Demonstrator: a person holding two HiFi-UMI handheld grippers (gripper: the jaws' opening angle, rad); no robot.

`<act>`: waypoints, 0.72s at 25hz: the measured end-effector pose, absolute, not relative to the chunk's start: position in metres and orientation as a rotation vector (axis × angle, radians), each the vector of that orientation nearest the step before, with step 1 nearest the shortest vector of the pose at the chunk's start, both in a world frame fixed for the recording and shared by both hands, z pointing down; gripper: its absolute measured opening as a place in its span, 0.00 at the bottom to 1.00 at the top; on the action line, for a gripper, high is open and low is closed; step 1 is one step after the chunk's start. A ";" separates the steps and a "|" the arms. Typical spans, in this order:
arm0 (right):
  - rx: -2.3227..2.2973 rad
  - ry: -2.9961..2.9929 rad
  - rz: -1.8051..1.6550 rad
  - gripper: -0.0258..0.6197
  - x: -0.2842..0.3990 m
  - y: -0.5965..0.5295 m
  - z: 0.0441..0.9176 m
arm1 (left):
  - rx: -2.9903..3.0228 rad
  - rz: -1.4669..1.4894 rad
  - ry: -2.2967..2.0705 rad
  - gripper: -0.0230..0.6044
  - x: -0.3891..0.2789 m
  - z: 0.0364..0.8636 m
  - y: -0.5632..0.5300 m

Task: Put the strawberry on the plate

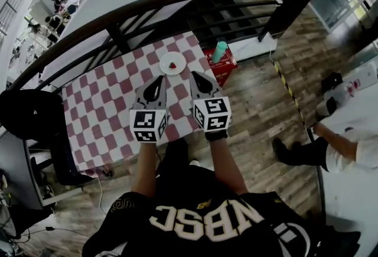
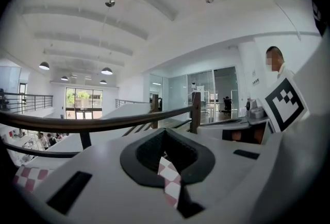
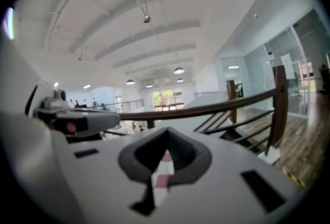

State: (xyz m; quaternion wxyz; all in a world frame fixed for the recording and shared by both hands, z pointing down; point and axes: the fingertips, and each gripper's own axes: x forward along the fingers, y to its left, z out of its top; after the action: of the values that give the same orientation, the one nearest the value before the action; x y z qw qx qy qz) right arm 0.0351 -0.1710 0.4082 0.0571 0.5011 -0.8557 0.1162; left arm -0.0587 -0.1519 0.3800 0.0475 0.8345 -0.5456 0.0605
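Both the left gripper (image 1: 158,81) and right gripper (image 1: 198,78) would do best to draw back level, without brushing the plate (image 1: 164,68). The strawberry (image 1: 172,64) already sits on it, at the far side of the checked table (image 1: 112,102), so the placing looks done. Each gripper hovers near the plate, apart from it, jaws closed together and empty

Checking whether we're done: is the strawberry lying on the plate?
Yes, the head view shows the red strawberry resting on the white plate on the checkered table.
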 end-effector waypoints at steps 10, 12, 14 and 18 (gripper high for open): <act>1.570 -2.678 0.147 0.07 0.063 -0.102 0.344 | 2.634 0.086 -1.703 0.05 -0.021 0.337 -0.083; 1.569 -2.691 0.136 0.07 0.067 -0.093 0.340 | 2.649 0.078 -1.706 0.05 -0.014 0.333 -0.071; 1.560 -2.705 0.117 0.07 0.068 -0.086 0.335 | 2.655 0.074 -1.717 0.05 -0.011 0.330 -0.061; 1.539 -2.734 0.079 0.07 0.067 -0.076 0.323 | 2.652 0.070 -1.746 0.05 -0.011 0.326 -0.049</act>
State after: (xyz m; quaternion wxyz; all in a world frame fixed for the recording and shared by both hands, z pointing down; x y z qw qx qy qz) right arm 0.0673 -0.0763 0.3230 0.0016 0.4904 -0.8712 0.0252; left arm -0.0107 -0.0486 0.3262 -0.0169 0.8349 -0.5497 0.0221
